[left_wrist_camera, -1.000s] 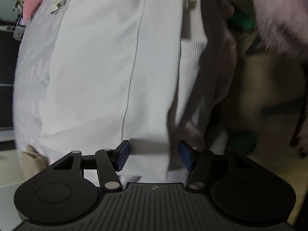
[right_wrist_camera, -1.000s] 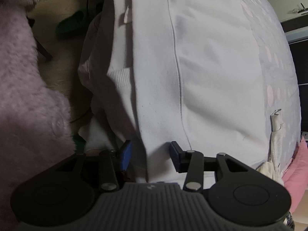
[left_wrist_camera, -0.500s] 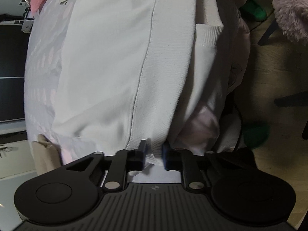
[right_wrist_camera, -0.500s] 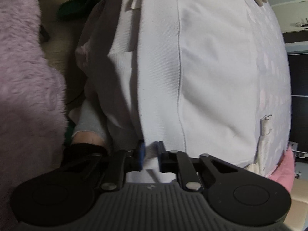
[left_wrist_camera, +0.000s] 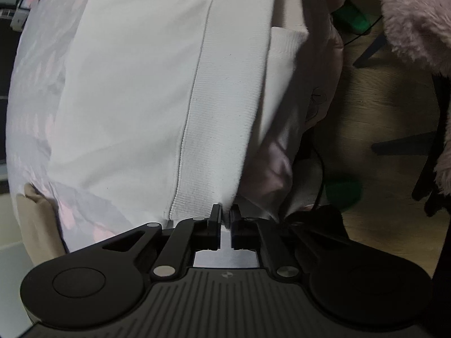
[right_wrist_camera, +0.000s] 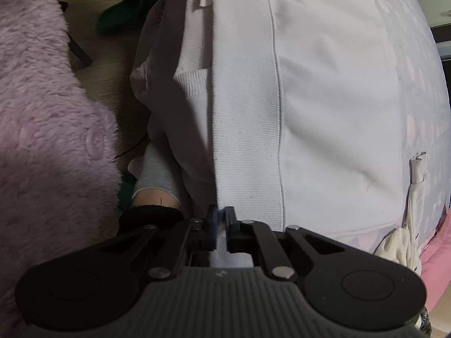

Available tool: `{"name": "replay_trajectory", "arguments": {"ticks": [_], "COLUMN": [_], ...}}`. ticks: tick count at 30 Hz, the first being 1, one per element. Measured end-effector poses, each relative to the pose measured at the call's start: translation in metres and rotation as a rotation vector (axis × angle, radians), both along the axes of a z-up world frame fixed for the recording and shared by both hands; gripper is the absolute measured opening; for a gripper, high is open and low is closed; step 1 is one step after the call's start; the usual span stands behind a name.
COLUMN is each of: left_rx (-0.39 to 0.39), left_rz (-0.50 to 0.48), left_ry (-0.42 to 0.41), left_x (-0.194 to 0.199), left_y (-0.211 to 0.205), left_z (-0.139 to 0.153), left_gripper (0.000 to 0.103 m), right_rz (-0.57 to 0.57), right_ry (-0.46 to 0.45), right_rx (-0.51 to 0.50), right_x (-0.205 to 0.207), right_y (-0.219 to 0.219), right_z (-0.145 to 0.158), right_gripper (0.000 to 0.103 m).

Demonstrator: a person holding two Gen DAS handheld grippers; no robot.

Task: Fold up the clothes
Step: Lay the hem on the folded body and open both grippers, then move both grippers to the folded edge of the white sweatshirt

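Note:
A white sweatshirt (left_wrist_camera: 135,84) lies spread over a bed, its ribbed hem band (left_wrist_camera: 225,112) running along the bed's edge. My left gripper (left_wrist_camera: 225,211) is shut on one corner of that hem, with white fabric pinched between its pads. In the right wrist view the same sweatshirt (right_wrist_camera: 332,84) and hem band (right_wrist_camera: 245,118) show. My right gripper (right_wrist_camera: 221,214) pinches the other hem corner; its jaws are opening slightly with the fabric still pressed between them. A ribbed cuff (right_wrist_camera: 191,84) hangs beside the band.
A pale bedspread with pink spots (left_wrist_camera: 36,98) lies under the sweatshirt. A fluffy purple garment (right_wrist_camera: 42,112) hangs at the side above the wooden floor (left_wrist_camera: 380,112). Green slippers (left_wrist_camera: 342,194) and a person's socked foot (right_wrist_camera: 157,174) are below. Cream cloth (right_wrist_camera: 400,242) lies near the bed's corner.
Both grippers went from open around the hem to shut on it. The hem corners now sit pinched between the pads, and both views have shifted a little along the band.

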State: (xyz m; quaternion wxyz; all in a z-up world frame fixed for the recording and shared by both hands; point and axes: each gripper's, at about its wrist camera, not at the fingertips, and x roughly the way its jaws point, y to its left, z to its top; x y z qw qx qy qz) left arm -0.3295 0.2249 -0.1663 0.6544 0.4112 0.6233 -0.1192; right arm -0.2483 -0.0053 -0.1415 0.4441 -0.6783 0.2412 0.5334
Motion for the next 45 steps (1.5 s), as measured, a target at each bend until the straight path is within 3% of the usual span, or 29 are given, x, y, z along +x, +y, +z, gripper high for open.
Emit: {"name": "replay_trajectory", "arguments": {"ticks": [3, 4, 9, 12, 14, 17, 20, 26, 33, 40, 45], "left_rx": [-0.083, -0.114, -0.236, -0.320, -0.360, -0.412, -0.439, -0.474, -0.504, -0.501, -0.497], "left_rz": [0.058, 0.072, 0.133, 0.211, 0.263, 0.335, 0.418, 0.604, 0.781, 0.804, 0.818], "left_ry": [-0.009, -0.022, -0.112, -0.175, -0.218, -0.281, -0.351, -0.467, -0.569, -0.541, -0.512], "left_x": [0.005, 0.007, 0.017, 0.027, 0.038, 0.055, 0.074, 0.111, 0.126, 0.132, 0.140], "left_y": [0.005, 0.007, 0.015, 0.023, 0.028, 0.035, 0.044, 0.071, 0.104, 0.109, 0.106], "left_z": [0.013, 0.018, 0.048, 0.066, 0.076, 0.090, 0.099, 0.105, 0.103, 0.087, 0.075], "left_gripper": [0.023, 0.025, 0.041, 0.042, 0.043, 0.043, 0.043, 0.043, 0.045, 0.045, 0.045], "right_rz": [-0.020, -0.034, -0.153, -0.251, -0.338, -0.500, -0.679, -1.076, -1.183, -1.229, -1.399], "right_ry": [0.038, 0.051, 0.137, 0.205, 0.228, 0.286, 0.346, 0.436, 0.473, 0.445, 0.536], "right_rx": [0.054, 0.088, 0.226, 0.328, 0.413, 0.512, 0.600, 0.771, 0.806, 0.785, 0.808], "right_x": [0.000, 0.000, 0.012, 0.033, 0.054, 0.100, 0.150, 0.223, 0.248, 0.269, 0.298], "right_y": [0.001, 0.002, 0.013, 0.019, 0.022, 0.023, 0.022, 0.011, 0.006, 0.011, 0.000], "right_z": [0.018, 0.026, 0.057, 0.072, 0.088, 0.105, 0.118, 0.106, 0.071, 0.039, 0.026], "right_gripper": [0.049, 0.053, 0.063, 0.067, 0.074, 0.076, 0.087, 0.088, 0.088, 0.088, 0.080]}}
